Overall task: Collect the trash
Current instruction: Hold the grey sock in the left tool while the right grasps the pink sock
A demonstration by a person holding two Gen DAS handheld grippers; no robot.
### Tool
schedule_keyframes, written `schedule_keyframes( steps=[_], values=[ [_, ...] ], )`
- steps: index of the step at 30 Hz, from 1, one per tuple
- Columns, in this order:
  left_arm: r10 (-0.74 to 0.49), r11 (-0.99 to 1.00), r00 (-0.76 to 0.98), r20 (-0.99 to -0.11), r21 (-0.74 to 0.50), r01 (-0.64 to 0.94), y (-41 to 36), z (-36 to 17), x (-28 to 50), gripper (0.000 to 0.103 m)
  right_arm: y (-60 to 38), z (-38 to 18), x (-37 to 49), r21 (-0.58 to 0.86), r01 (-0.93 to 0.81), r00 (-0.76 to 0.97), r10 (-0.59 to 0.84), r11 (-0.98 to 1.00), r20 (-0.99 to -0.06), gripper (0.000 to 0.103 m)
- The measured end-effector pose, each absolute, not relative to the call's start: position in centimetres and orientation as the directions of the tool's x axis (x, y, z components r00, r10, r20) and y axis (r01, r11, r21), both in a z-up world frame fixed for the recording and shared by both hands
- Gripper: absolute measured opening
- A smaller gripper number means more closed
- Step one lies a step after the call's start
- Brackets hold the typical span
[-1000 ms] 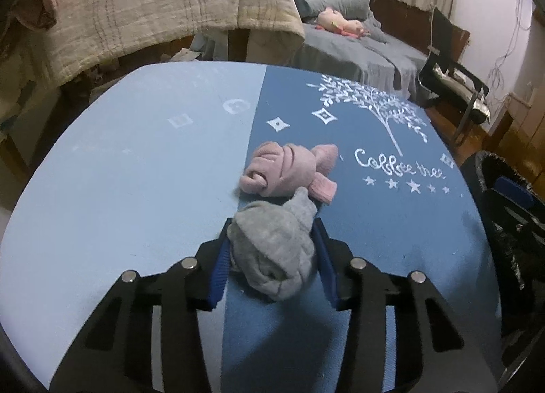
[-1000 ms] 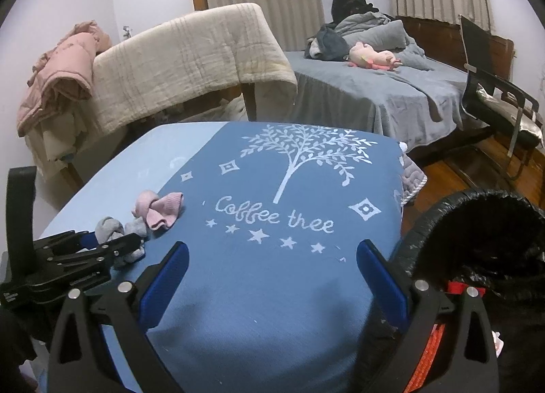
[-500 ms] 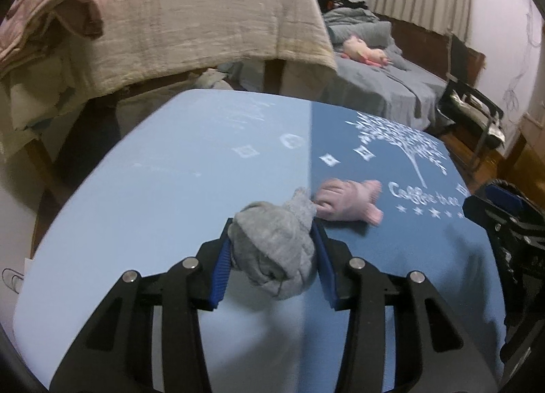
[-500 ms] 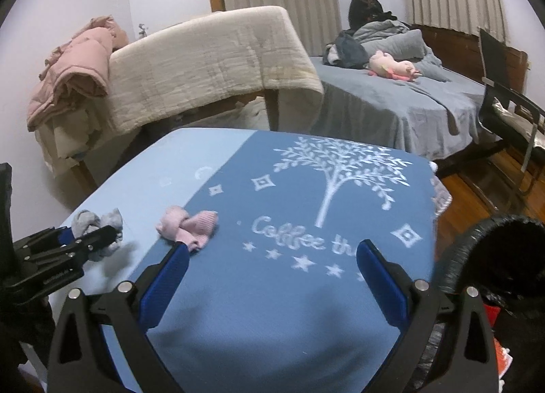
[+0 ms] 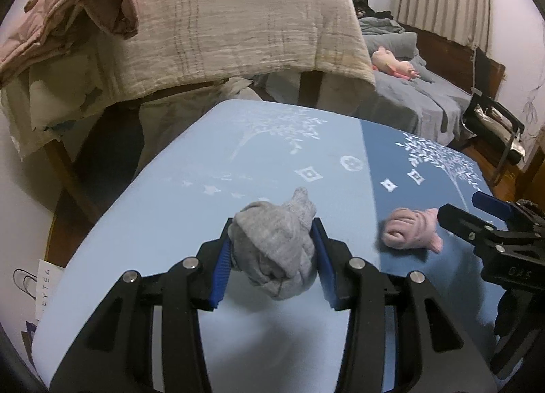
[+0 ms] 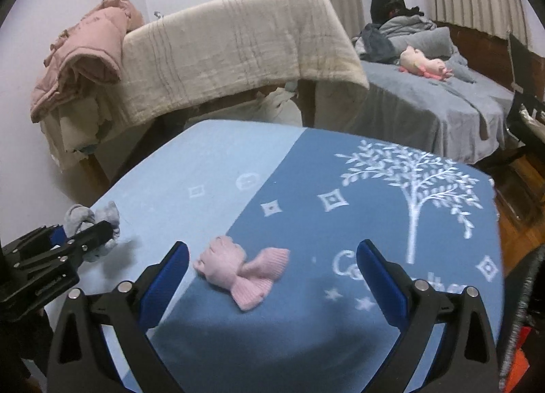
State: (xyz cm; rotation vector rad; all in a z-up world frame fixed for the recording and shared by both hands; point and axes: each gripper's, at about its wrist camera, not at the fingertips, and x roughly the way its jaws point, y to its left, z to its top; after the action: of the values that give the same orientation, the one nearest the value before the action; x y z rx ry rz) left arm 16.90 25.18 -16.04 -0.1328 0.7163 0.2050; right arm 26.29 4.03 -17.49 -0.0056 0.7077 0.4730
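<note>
My left gripper (image 5: 272, 256) is shut on a balled grey sock (image 5: 276, 246) and holds it above the light-blue side of the table (image 5: 190, 188). The grey sock also shows in the right wrist view (image 6: 90, 222), in the left gripper (image 6: 85, 239) at the far left. A balled pink sock (image 6: 240, 268) lies on the table near the colour seam, just ahead of my right gripper (image 6: 272, 277), which is open and empty. The pink sock shows in the left wrist view (image 5: 407, 231) with the right gripper (image 5: 490, 222) beside it.
A black-lined trash bin (image 6: 524, 318) stands at the table's right edge. Beyond the table's far edge is a chair draped with a beige blanket (image 6: 238, 52) and a pink jacket (image 6: 85, 55). A bed (image 6: 432, 96) and a black chair (image 5: 494, 120) stand at the right.
The left gripper has lifted the grey sock and carried it left, away from the pink sock. The right gripper has moved left from the bin toward the pink sock.
</note>
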Motion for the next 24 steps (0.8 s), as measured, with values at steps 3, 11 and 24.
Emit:
schedule_keyframes(
  steps=[3,11,24],
  values=[
    [0.147,0.968,0.731,-0.666,-0.055,-0.245,26.1,-16.4,17.2,0.042,5.0,-18.2,26.8,0.147,-0.420,0.647,0.409,0.895,-0.643,0.097],
    [0.151,0.961,0.726,-0.671,-0.070,-0.266,27.4,-16.9,17.3,0.042,7.2,-19.8,27.9,0.129,-0.429,0.600,0.389,0.894,-0.699,0.094],
    [0.150,0.963,0.733,-0.663,-0.070,-0.261,27.2,-16.5,16.9,0.042,8.0,-19.9,27.1,0.187,-0.499,0.519,0.465,0.846,-0.717,0.034]
  ],
)
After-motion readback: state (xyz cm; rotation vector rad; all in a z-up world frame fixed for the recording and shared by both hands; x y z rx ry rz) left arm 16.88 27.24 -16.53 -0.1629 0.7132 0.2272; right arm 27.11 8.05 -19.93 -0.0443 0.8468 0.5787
